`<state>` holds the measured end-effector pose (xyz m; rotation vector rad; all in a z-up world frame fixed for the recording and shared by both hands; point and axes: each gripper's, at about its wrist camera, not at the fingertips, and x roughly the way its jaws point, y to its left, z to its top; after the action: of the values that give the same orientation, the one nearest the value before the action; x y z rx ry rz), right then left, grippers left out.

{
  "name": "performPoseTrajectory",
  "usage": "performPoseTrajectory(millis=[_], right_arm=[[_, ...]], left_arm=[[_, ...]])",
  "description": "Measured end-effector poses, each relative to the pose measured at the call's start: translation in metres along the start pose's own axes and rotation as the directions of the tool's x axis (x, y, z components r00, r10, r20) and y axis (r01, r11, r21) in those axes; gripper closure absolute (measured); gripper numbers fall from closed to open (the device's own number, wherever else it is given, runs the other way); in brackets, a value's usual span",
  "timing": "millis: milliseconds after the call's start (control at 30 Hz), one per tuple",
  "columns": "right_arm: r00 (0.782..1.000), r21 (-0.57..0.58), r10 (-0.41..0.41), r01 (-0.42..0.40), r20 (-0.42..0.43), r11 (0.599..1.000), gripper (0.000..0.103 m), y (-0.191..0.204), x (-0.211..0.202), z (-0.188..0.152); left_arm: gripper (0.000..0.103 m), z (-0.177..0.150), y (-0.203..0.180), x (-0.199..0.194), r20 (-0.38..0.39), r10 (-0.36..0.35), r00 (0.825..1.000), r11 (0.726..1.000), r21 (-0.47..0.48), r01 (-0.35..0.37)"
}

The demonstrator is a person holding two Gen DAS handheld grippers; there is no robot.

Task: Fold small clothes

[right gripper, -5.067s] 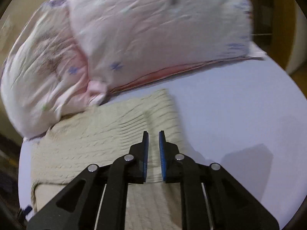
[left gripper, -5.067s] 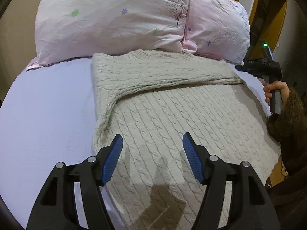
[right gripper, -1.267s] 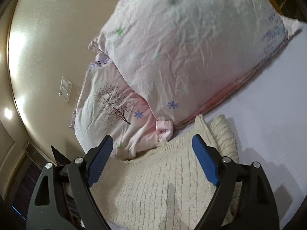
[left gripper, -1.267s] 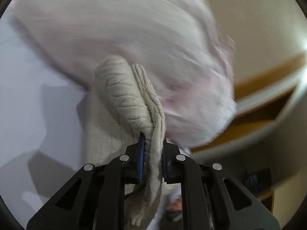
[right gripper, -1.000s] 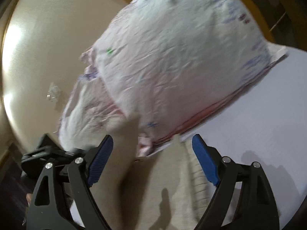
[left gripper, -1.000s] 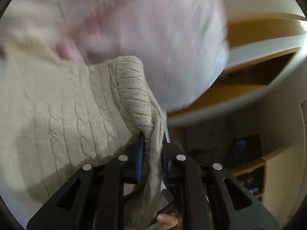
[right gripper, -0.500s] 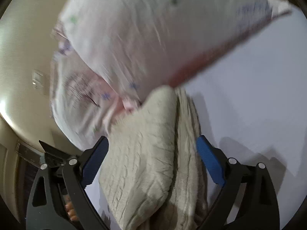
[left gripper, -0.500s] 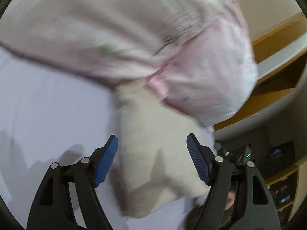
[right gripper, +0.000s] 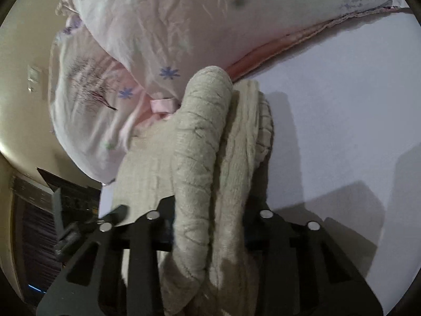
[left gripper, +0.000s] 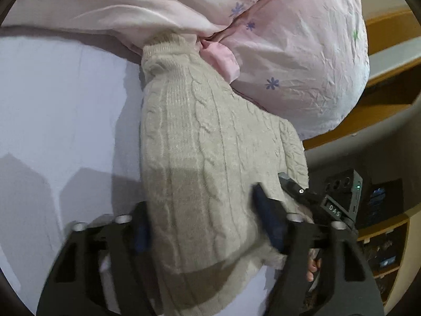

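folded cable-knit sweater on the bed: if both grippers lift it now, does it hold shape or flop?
Probably flops: the sweater is soft thick knit, its stacked layers bulging unevenly. The folds will likely slide apart, since nothing pins them. Both the left gripper and right gripper straddle it with jaws wide, so the bulk probably needs support from under the stack, not an edge pinch.

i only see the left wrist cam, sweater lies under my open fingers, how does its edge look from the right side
observer: In the right wrist view the sweater shows its folded edge: one thick roll with thinner layers beside it.
operator: is the right gripper on it
observer: That edge fills the gap between the right gripper fingers. Knit hides the pads, so I cannot tell whether it is clamped.
operator: whats behind the pillows
observer: A beige wall with a switch plate, left of the pillows.
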<state>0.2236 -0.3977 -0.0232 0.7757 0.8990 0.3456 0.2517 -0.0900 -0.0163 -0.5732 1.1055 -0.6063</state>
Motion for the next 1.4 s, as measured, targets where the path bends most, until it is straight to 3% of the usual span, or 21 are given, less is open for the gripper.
performPoseTrajectory(millis=[67, 133, 200, 233, 267, 333, 433, 533, 633, 700, 767, 833, 933, 1000, 1033, 1067, 1133, 1200, 1267, 1300, 1400], right_arm=[[0.996, -0.018, 0.081, -0.081, -0.023, 0.997, 0.073, 0.017, -0.002, -0.008], [0.992, -0.072, 0.108, -0.112, -0.058, 0.991, 0.073, 0.037, 0.005, -0.018], [0.993, -0.137, 0.070, -0.083, -0.099, 0.987, 0.071, 0.060, 0.029, -0.028], [0.992, -0.174, 0.024, -0.045, -0.121, 0.984, 0.065, 0.068, 0.042, -0.032], [0.989, -0.220, -0.063, 0.032, -0.135, 0.975, 0.050, 0.074, 0.055, -0.036], [0.989, -0.236, -0.115, 0.090, -0.094, 0.968, 0.041, 0.079, 0.052, -0.040], [0.995, -0.190, -0.063, 0.078, 0.082, 0.979, 0.041, 0.081, 0.004, -0.039], [0.994, -0.220, -0.059, 0.077, 0.087, 0.972, 0.049, 0.092, -0.004, -0.045], [0.990, -0.340, -0.140, 0.137, 0.017, 0.930, 0.094, 0.110, 0.025, -0.059], [0.972, -0.401, -0.207, 0.235, 0.113, 0.885, 0.095, 0.118, 0.026, -0.063], [0.959, -0.348, -0.218, 0.269, 0.180, 0.898, 0.096, 0.109, 0.015, -0.053], [0.954, -0.306, -0.241, 0.286, 0.177, 0.908, 0.096, 0.096, 0.015, -0.046], [0.943, -0.323, -0.298, 0.330, 0.145, 0.887, 0.094, 0.093, 0.030, -0.049], [0.931, -0.342, -0.325, 0.363, 0.164, 0.867, 0.087, 0.103, 0.024, -0.050], [0.928, -0.333, -0.319, 0.367, 0.192, 0.869, 0.075, 0.111, 0.011, -0.053], [0.928, -0.330, -0.300, 0.361, 0.220, 0.873, 0.070, 0.117, -0.002, -0.057], [0.947, -0.366, -0.207, 0.288, 0.244, 0.885, 0.062, 0.121, -0.031, -0.071], [0.973, -0.430, -0.125, 0.198, 0.194, 0.881, 0.061, 0.131, -0.041, -0.094], [0.975, -0.449, -0.185, 0.220, 0.123, 0.866, 0.061, 0.130, -0.021, -0.111], [0.955, -0.443, -0.284, 0.289, 0.080, 0.848, 0.061, 0.119, -0.002, -0.116], [0.948, -0.462, -0.289, 0.317, 0.133, 0.828, 0.061, 0.115, -0.005, -0.124]], left_arm=[[0.060, 0.001, 0.005, -0.020, -0.015, -0.060, 0.998, 0.998, 0.024, 0.060], [0.060, 0.000, 0.007, -0.046, 0.000, -0.065, 0.998, 0.995, 0.075, 0.065], [0.056, -0.001, 0.015, -0.076, 0.053, -0.009, 0.999, 0.989, 0.147, 0.001], [0.054, 0.001, 0.022, -0.082, 0.064, 0.047, 0.997, 0.986, 0.154, -0.057], [0.053, 0.003, 0.031, -0.086, 0.072, 0.100, 0.992, 0.984, 0.144, -0.109], [0.053, 0.000, 0.045, -0.094, 0.070, 0.167, 0.983, 0.979, 0.107, -0.174], [0.053, -0.018, 0.040, -0.131, 0.201, 0.197, 0.960, 0.963, 0.146, -0.228], [0.052, -0.044, 0.019, -0.152, 0.251, 0.123, 0.960, 0.958, 0.222, -0.181], [0.051, -0.070, -0.002, -0.144, 0.211, 0.060, 0.976, 0.947, 0.298, -0.122], [0.051, -0.081, -0.007, -0.121, 0.142, 0.084, 0.986, 0.935, 0.332, -0.127], [0.052, -0.088, 0.002, -0.099, 0.085, 0.163, 0.983, 0.920, 0.347, -0.182], [0.053, -0.088, 0.010, -0.083, 0.039, 0.180, 0.983, 0.923, 0.338, -0.183], [0.058, -0.088, 0.010, -0.081, 0.046, 0.194, 0.980, 0.914, 0.353, -0.198], [0.058, -0.090, 0.009, -0.084, 0.046, 0.199, 0.979, 0.911, 0.360, -0.202], [0.058, -0.092, 0.008, -0.086, 0.047, 0.195, 0.980, 0.911, 0.360, -0.199], [0.057, -0.094, 0.006, -0.089, 0.051, 0.180, 0.982, 0.914, 0.361, -0.187], [0.047, -0.097, 0.004, -0.101, 0.075, 0.159, 0.984, 0.914, 0.367, -0.175], [0.030, -0.103, -0.001, -0.114, 0.130, 0.166, 0.977, 0.901, 0.382, -0.204], [0.027, -0.109, -0.004, -0.120, 0.172, 0.196, 0.965, 0.886, 0.390, -0.250], [0.024, -0.111, -0.005, -0.121, 0.183, 0.211, 0.960, 0.882, 0.388, -0.268], [0.012, -0.123, -0.004, -0.121, 0.216, 0.306, 0.927, 0.860, 0.356, -0.367]])
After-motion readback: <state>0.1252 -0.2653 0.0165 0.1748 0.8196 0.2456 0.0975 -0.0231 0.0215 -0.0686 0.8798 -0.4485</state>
